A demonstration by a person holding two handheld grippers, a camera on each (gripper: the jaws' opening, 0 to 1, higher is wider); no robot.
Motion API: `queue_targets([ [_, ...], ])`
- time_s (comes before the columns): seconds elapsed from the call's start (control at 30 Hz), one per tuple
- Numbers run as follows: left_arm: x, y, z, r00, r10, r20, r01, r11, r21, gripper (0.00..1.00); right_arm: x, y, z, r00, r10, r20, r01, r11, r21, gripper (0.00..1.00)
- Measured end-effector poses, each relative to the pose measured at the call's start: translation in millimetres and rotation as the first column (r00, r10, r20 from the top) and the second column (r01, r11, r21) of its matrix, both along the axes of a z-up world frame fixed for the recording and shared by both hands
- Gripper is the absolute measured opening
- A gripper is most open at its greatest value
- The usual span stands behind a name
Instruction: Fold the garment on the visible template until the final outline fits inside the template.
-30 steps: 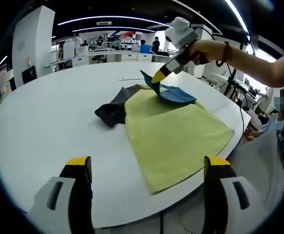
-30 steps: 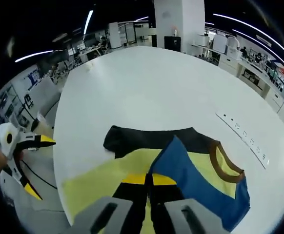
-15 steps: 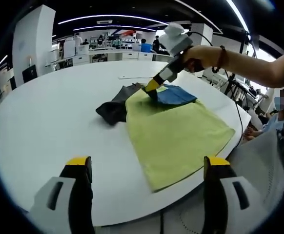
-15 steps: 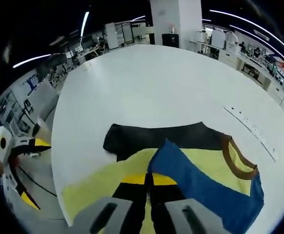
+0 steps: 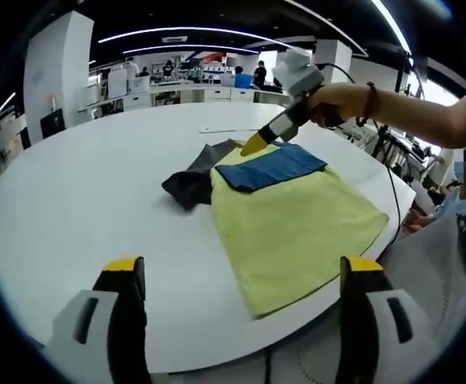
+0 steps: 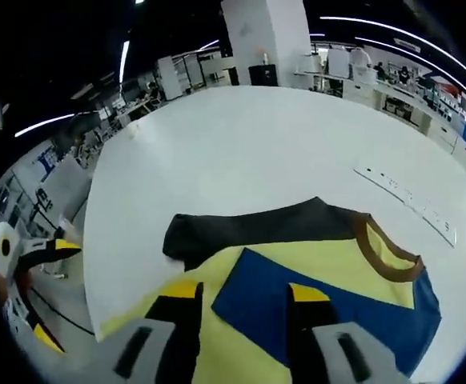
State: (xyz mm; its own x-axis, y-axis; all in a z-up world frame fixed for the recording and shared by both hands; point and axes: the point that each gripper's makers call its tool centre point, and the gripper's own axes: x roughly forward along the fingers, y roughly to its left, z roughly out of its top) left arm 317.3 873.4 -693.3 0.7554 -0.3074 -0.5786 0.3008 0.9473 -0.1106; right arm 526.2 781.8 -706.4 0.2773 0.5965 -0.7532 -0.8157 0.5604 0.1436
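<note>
A yellow shirt (image 5: pixel 297 220) lies flat on the round white table (image 5: pixel 81 184), close to its near right edge. Its blue sleeve (image 5: pixel 270 166) is folded across the chest, and the dark sleeve (image 5: pixel 191 181) sticks out to the left. My left gripper (image 5: pixel 243 268) is open, held back from the table edge and off the cloth. The right gripper (image 5: pixel 255 146), held by a hand, hovers just beyond the blue sleeve. In the right gripper view my right gripper (image 6: pixel 243 292) stands open above the shirt (image 6: pixel 217 352), with the blue sleeve (image 6: pixel 337 308), brown collar (image 6: pixel 385 248) and dark sleeve (image 6: pixel 249 230) ahead.
A thin white strip (image 5: pixel 217 129) (image 6: pixel 409 204) lies on the table (image 6: pixel 241 152) beyond the shirt. The left gripper (image 6: pixel 33 248) shows off the table's left edge. A person (image 5: pixel 461 184) sits at the right, and office desks stand far behind.
My right gripper has opened and let go of the blue sleeve, which now lies flat across the yellow chest. The right gripper has pulled back a little; the left has barely moved.
</note>
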Motion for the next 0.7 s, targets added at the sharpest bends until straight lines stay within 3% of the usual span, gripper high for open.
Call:
queue_targets([
  [0.1,1.5,0,0.8,1.0,-0.001,0.002,0.001,1.0,0.005,0.99,6,-16,-0.4,1.0,-0.022,0.02,0.022,1.0,-0.009,0.6],
  [0.3,3.3,-4,4.2,1.0,-0.002,0.01,0.002,1.0,0.008,0.99,12,-47,-2.1,0.998,-0.049,0.041,0.05,0.998,-0.027,0.68],
  [0.53,7.0,-5,3.6,1.0,-0.013,0.017,0.012,1.0,0.016,0.99,19,-85,-6.0,0.995,-0.062,0.073,0.066,0.997,-0.046,0.7],
  [0.7,10.7,-9,6.3,1.0,-0.014,0.024,0.014,1.0,0.011,0.99,27,-121,-5.2,0.989,-0.114,0.091,0.12,0.991,-0.066,0.75],
])
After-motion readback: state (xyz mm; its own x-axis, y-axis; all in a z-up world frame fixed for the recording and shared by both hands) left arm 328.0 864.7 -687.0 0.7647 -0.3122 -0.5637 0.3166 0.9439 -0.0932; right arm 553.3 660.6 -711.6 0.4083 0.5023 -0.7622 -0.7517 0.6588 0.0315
